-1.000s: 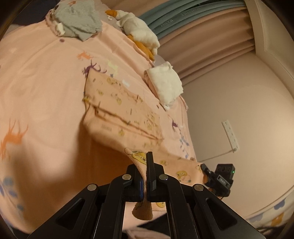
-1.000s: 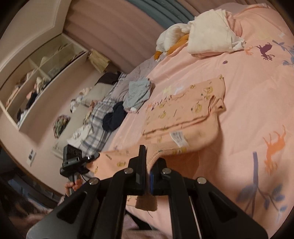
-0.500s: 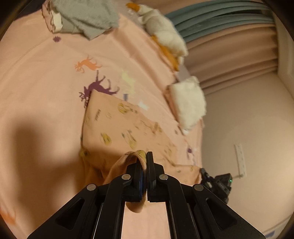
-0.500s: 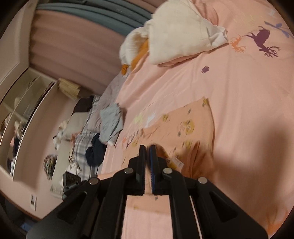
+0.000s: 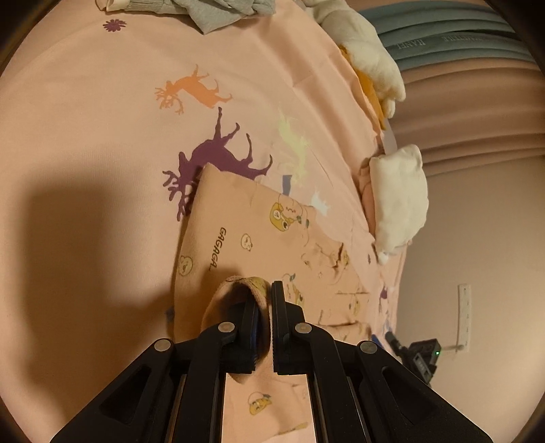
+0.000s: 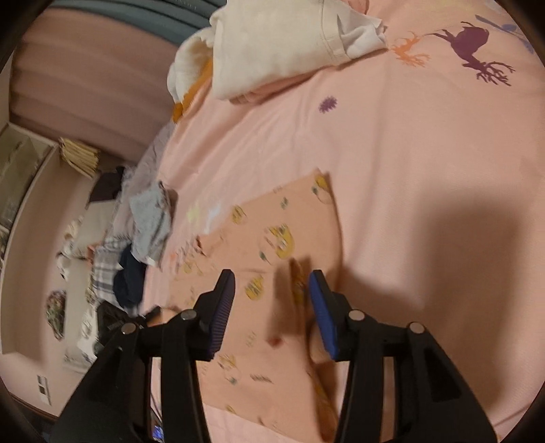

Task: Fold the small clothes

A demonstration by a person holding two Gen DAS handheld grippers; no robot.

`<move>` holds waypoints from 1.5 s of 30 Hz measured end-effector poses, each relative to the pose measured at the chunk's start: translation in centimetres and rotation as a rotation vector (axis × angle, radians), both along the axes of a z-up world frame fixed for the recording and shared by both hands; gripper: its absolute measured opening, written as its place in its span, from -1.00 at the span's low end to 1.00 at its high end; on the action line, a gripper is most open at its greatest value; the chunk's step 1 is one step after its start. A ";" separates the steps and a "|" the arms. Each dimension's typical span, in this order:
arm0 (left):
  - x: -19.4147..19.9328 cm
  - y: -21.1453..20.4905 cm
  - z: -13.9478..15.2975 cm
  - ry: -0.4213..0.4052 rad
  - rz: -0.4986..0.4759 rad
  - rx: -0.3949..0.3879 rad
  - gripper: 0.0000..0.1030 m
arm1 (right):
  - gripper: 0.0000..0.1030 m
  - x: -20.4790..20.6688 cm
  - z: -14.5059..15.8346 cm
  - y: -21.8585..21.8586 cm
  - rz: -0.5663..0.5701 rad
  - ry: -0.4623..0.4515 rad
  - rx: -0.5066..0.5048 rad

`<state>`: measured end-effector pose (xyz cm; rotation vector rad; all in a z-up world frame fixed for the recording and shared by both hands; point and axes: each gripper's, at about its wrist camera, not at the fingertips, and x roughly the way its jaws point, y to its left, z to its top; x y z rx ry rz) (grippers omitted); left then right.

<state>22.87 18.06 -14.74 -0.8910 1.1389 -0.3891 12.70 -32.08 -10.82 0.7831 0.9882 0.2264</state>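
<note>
A small peach garment (image 5: 259,245) printed with yellow cartoon figures lies folded on the pink bedsheet (image 5: 102,136). My left gripper (image 5: 266,293) is shut on a rolled edge of this garment, low over its near part. In the right wrist view the same garment (image 6: 272,238) lies flat below my right gripper (image 6: 272,289), which is open with its blue pads apart. A loose edge of the cloth stands between the pads, touching neither as far as I can tell.
A folded white and pink pile (image 5: 398,197) lies at the sheet's right edge, and it also shows in the right wrist view (image 6: 286,44). A grey garment (image 5: 218,10) lies at the far side. Grey, dark and plaid clothes (image 6: 143,245) lie left of the bed.
Both grippers carried the garment's near edge forward over itself and lowered it. My right gripper has opened and let go of the cloth. My left gripper stays shut on it.
</note>
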 end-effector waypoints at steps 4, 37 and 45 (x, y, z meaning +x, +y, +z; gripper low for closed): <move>-0.3 0.0 0.8 -0.018 -0.013 0.001 -1.00 | -0.40 -0.3 -0.3 1.2 0.061 0.024 -0.060; 6.1 0.8 -3.7 0.180 0.162 -0.059 -1.00 | -0.52 7.4 -1.4 -2.0 -0.252 0.066 -0.052; 4.3 3.9 0.2 0.057 0.172 0.147 -0.38 | -0.31 5.7 2.8 -0.1 -0.091 -0.073 -0.231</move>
